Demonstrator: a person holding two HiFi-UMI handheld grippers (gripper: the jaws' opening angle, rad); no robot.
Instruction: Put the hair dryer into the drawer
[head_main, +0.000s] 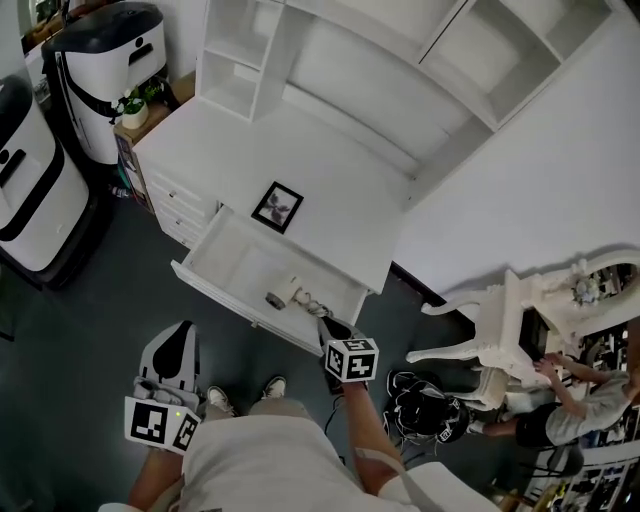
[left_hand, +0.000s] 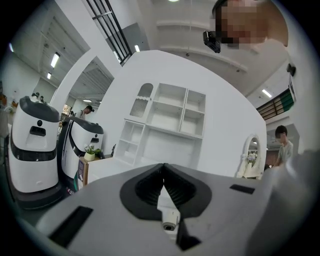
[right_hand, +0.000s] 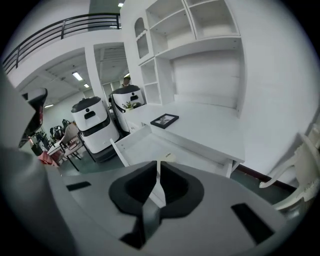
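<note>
The white hair dryer (head_main: 287, 292) lies in the open white drawer (head_main: 215, 285) of the desk, grey nozzle to the left and its cord trailing right. My right gripper (head_main: 329, 326) hovers just off the drawer's front right corner, above and clear of the dryer, jaws shut with nothing between them. In the right gripper view the dryer (right_hand: 169, 158) peeks out just beyond the closed gripper (right_hand: 158, 166), inside the drawer (right_hand: 140, 145). My left gripper (head_main: 178, 335) stays low at the left, away from the desk. It is shut and empty, and points level at the shelves in its own view (left_hand: 163, 167).
A black picture frame (head_main: 278, 207) lies on the desk top behind the drawer. Two white-and-black robots (head_main: 100, 70) stand to the left. At the right are a white chair (head_main: 490, 340), a black bag (head_main: 425, 410) on the floor and a crouching person (head_main: 580, 400).
</note>
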